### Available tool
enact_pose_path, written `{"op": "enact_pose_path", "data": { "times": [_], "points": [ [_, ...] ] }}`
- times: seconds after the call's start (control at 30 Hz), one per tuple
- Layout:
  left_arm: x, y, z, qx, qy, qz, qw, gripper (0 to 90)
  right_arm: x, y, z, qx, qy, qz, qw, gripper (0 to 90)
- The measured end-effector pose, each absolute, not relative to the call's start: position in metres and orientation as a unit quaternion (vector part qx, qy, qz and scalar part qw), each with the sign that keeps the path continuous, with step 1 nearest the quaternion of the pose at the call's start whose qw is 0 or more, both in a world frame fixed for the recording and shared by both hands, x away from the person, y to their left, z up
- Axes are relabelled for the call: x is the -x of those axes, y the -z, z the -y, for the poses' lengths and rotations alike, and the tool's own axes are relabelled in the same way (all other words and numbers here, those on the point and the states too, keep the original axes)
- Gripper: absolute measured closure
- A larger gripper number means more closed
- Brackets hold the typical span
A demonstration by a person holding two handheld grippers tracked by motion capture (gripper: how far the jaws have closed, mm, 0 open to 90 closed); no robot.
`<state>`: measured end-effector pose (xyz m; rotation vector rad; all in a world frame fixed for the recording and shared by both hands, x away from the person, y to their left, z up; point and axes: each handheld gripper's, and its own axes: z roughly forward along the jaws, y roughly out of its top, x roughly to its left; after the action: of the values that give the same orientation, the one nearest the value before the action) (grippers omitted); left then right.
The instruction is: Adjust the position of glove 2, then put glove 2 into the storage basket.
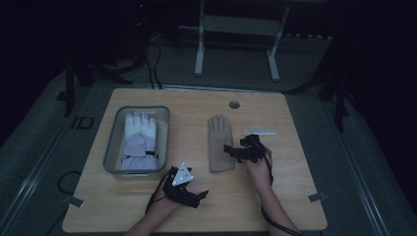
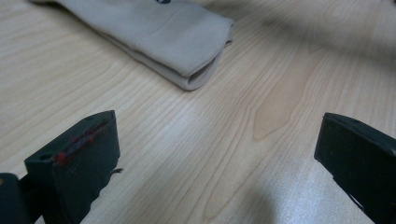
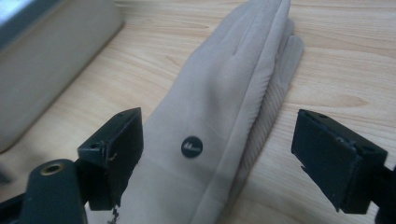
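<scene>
A beige glove (image 1: 220, 142) lies flat on the wooden table (image 1: 295, 196), fingers pointing away from me. My right gripper (image 1: 230, 149) reaches over its middle from the right. In the right gripper view the jaws stand wide apart on either side of the beige glove (image 3: 219, 93) and its round black logo (image 3: 191, 146); the right gripper (image 3: 217, 144) is open, pads not pressing on it. My left gripper (image 1: 202, 195) rests near the front of the table. The left gripper (image 2: 219, 140) is open over bare wood, with the beige glove's cuff (image 2: 187, 46) ahead of it.
A grey bin (image 1: 110, 142) at the left holds a white and lilac glove (image 1: 140, 140). A small white flat object (image 1: 260, 131) lies just beyond the right hand. A round cable hole (image 1: 234, 104) sits near the table's far edge.
</scene>
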<state>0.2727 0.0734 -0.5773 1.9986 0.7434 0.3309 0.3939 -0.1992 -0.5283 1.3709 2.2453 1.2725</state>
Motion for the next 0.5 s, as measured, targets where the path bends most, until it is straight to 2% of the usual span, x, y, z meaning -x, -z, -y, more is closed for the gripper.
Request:
{"op": "enact_pose_path", "data": {
  "times": [0.27,0.4,0.47,0.5],
  "points": [
    [-0.276,0.577,-0.068,-0.826,-0.134,-0.308,0.452,1.1,-0.388,0.52,0.228,-0.421,-0.438,-0.781,0.144,16.0],
    [-0.281,0.576,-0.065,-0.825,-0.115,-0.312,0.457,1.1,-0.389,0.519,0.236,-0.441,-0.417,-0.786,0.122,16.0],
    [-0.283,0.574,-0.059,-0.832,-0.117,-0.307,0.447,1.1,-0.391,0.519,0.239,-0.448,-0.423,-0.782,0.095,15.7],
    [-0.283,0.573,-0.057,-0.834,-0.119,-0.303,0.445,1.1,-0.391,0.518,0.24,-0.448,-0.422,-0.782,0.099,15.4]
  ]
}}
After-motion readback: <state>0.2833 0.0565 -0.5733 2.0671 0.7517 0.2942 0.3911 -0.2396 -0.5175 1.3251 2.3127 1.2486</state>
